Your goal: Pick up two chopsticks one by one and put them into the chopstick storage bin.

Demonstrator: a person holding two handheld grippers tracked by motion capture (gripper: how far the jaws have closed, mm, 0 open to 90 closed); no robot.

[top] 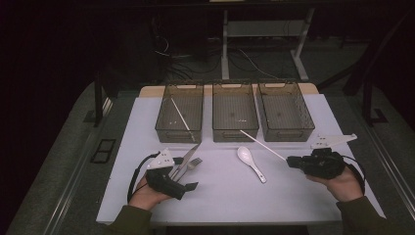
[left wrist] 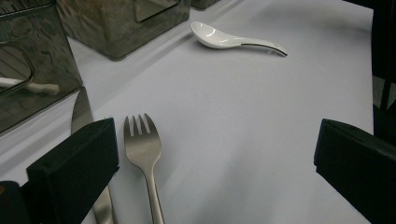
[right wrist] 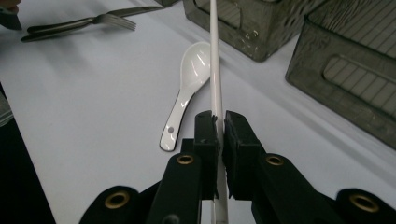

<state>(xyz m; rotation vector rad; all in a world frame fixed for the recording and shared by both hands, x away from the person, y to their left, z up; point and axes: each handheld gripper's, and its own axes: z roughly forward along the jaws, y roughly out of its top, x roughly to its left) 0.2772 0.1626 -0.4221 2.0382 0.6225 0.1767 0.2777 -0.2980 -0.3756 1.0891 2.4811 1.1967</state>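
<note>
sorting cutlery into bins, early to middle by the look of it. one white chopstick (top: 180, 116) already lies slantwise inside the left bin (top: 179, 110). the second white chopstick (top: 263, 145) is clamped between the fingers of the right gripper (top: 292, 160), lifted off the counter (top: 220, 193), its free tip pointing toward ten o'clock, near the front wall of the middle bin (top: 235, 110). in the right gripper view the fingers pinch the stick tight, with the stick running straight away from the camera.

the left gripper (top: 192, 185) rests at about seven o'clock on the counter, fingers wide apart, nothing between them; the fork (left wrist: 142, 144) and knife (left wrist: 82, 112) lie side by side just ahead of it, the knife partly under one finger in the left gripper view.

judged left to do: drop the held chopstick, most likely with its mate, then fork, knife and spoon.

count:
- bins: three, in a row at twelve o'clock; middle and right bin (top: 285, 109) look empty
- chopsticks: two
- fork: one
- knife: one
- white spoon (top: 248, 160): one, centre of the counter, untouched
- grippers: two
</note>
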